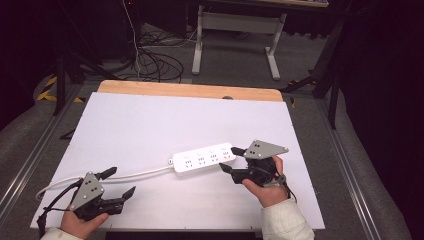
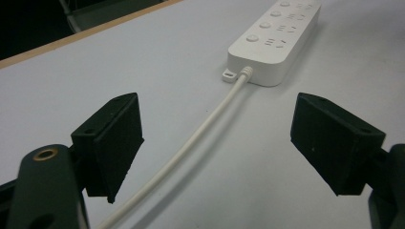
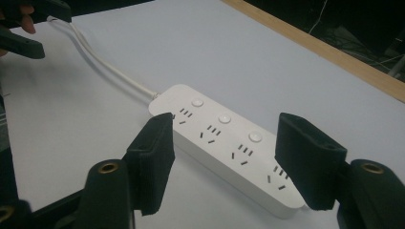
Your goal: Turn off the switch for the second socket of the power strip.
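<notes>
White plastic power strip [image 1: 203,159] points its far end between my spread right tongs [image 1: 231,160]; my spread left tongs [image 1: 120,182] straddle its white cord [image 2: 191,143].

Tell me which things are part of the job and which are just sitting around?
Part of the job:
- white power strip, lying flat on the table
- its white cord
- left tool, jaws open over the cord
- right tool, jaws open at the strip's end

Just sitting around:
- white table under it all
- white desk frame on the floor behind
- loose cables on the floor
</notes>
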Motion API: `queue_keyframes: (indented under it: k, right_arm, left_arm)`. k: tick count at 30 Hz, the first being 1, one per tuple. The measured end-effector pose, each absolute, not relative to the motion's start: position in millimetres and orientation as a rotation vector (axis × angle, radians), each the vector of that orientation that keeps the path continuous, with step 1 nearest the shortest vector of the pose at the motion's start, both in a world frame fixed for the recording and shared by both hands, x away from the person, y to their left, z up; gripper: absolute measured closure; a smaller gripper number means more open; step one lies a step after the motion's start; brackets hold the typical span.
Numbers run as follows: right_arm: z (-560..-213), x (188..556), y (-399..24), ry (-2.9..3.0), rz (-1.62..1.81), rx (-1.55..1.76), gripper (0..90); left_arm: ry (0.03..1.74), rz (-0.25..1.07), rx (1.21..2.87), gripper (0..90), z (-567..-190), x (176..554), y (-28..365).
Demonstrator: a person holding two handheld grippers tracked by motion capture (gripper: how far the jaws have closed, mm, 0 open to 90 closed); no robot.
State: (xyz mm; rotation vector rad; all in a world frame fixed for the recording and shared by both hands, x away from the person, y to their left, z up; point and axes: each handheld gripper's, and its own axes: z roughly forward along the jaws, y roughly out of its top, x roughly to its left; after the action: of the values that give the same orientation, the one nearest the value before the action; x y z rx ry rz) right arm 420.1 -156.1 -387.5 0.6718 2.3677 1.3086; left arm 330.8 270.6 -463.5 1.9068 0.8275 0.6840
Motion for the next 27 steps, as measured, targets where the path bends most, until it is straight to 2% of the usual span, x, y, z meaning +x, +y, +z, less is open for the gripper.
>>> queue_keyframes:
  k: [8, 9, 11, 12, 13, 14, 15, 16, 20, 27]
  right_arm:
    - [-385.5, 426.0, -146.1, 2.412, 1.263, 0.662, 40.1]
    - [-384.6, 426.1, -145.1, 2.399, 1.253, 0.652, 47.7]
    - [-383.8, 426.8, -143.2, 2.401, 1.247, 0.642, 57.1]
    - [-383.8, 426.8, -143.2, 2.401, 1.247, 0.642, 57.1]
    - [-383.6, 428.5, -138.9, 2.419, 1.233, 0.619, 62.2]
    - [-383.6, 428.5, -138.9, 2.419, 1.233, 0.619, 62.2]
    - [-383.6, 430.5, -132.6, 2.409, 1.187, 0.609, 68.1]
    - [-383.6, 430.5, -132.6, 2.409, 1.187, 0.609, 68.1]
    - [-388.4, 445.5, -118.7, 2.487, 1.131, 0.594, 84.7]
    - [-394.0, 457.7, -106.8, 2.485, 1.146, 0.649, 90.0]
  left_arm:
    - [0.827, 0.684, 1.909, 18.9, -463.4, 329.8, 270.5]
    - [0.825, 0.689, 1.91, 19.1, -463.4, 329.9, 270.7]
    - [0.831, 0.685, 1.912, 19.1, -463.7, 328.7, 270.8]
    - [0.83, 0.692, 1.911, 19.1, -463.5, 328.3, 271.2]
    - [0.833, 0.693, 1.909, 19.1, -463.4, 327.7, 271.5]
    - [0.836, 0.692, 1.909, 19.1, -463.2, 327.1, 271.9]
    - [0.834, 0.696, 1.908, 19.1, -463.1, 326.9, 272.2]
    - [0.837, 0.695, 1.908, 19.1, -463.1, 326.4, 272.3]
    - [0.838, 0.701, 1.907, 19.1, -463.2, 325.7, 273.0]
    - [0.836, 0.698, 1.908, 19.1, -463.1, 326.0, 273.1]
